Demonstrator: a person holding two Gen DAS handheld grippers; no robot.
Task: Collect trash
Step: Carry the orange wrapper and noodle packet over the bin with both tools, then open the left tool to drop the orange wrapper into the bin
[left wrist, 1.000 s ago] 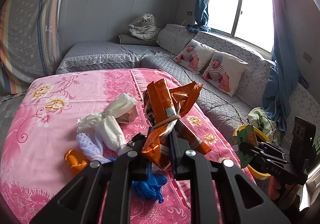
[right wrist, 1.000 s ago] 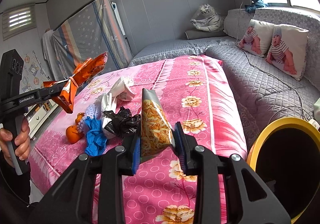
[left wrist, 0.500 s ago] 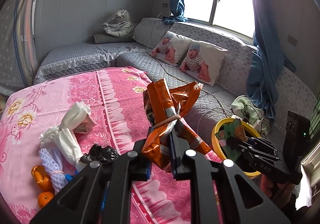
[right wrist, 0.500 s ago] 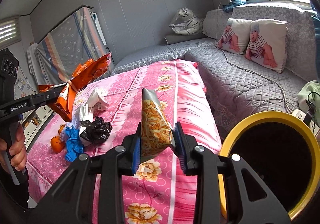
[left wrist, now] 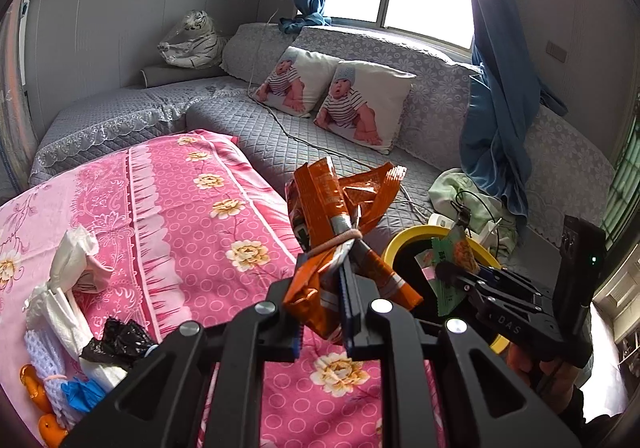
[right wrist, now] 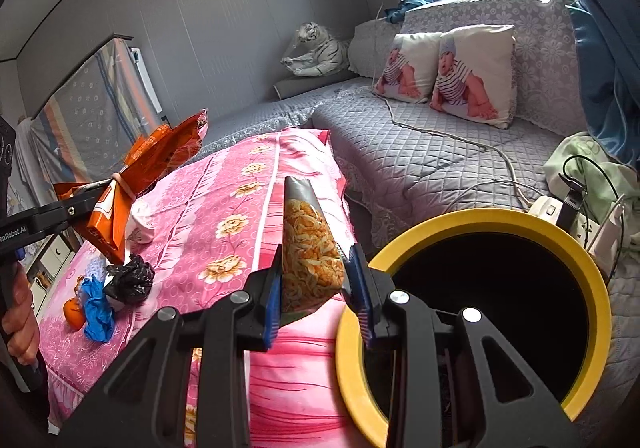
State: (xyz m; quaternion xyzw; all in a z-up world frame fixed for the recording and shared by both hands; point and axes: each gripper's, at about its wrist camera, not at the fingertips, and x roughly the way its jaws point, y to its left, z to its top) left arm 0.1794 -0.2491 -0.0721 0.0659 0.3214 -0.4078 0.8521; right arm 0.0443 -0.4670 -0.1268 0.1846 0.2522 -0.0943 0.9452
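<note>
Both grippers pinch trash: left gripper [left wrist: 320, 308] an orange wrapper bundle [left wrist: 332, 215] (rubber-banded), right gripper [right wrist: 316, 292] a noodle-print packet [right wrist: 310, 248] beside the yellow-rimmed bin [right wrist: 472, 217].

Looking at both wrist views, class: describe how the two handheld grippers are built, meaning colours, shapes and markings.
Both grippers are black angular frames with silver bolts and blue ribbed pads. The left gripper has white lettering on its arm in the right view. The right gripper has pale letters on its body and a green light on its upright handle in the left view.
</note>
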